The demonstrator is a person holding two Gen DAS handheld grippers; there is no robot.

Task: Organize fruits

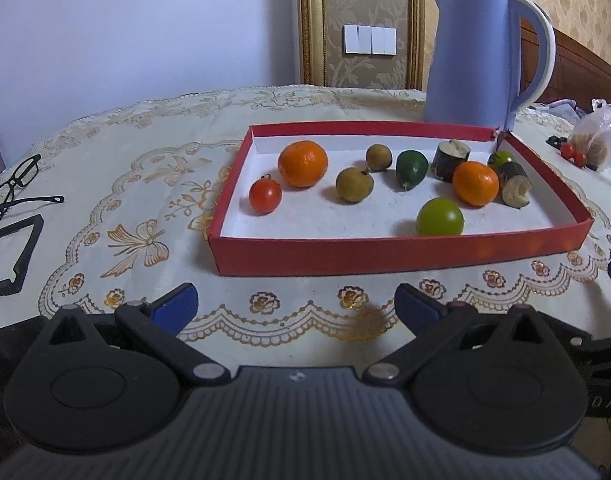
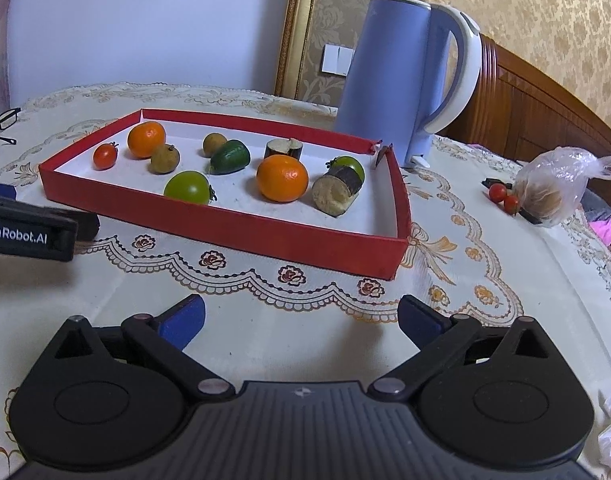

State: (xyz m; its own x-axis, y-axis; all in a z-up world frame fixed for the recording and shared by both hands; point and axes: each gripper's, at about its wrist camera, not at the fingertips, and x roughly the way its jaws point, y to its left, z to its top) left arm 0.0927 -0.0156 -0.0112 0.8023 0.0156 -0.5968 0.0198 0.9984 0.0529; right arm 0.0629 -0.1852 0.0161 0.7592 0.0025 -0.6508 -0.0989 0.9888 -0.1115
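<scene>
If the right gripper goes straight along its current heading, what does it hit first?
Probably the tablecloth just short of the red box, since the right gripper points downward with open, empty fingers. If it clears that, the red box's near wall comes next. Depth is unclear.

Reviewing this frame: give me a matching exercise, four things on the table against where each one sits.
Things:
1. red cherry tomato
2. glasses
3. kettle
4. plastic bag

Places:
A. behind the red box's far right corner
B. inside the box, at its left end
C. right of the box, by two loose tomatoes
D. on the cloth, far left of the box

Pairs: 1-B, 2-D, 3-A, 4-C
</scene>
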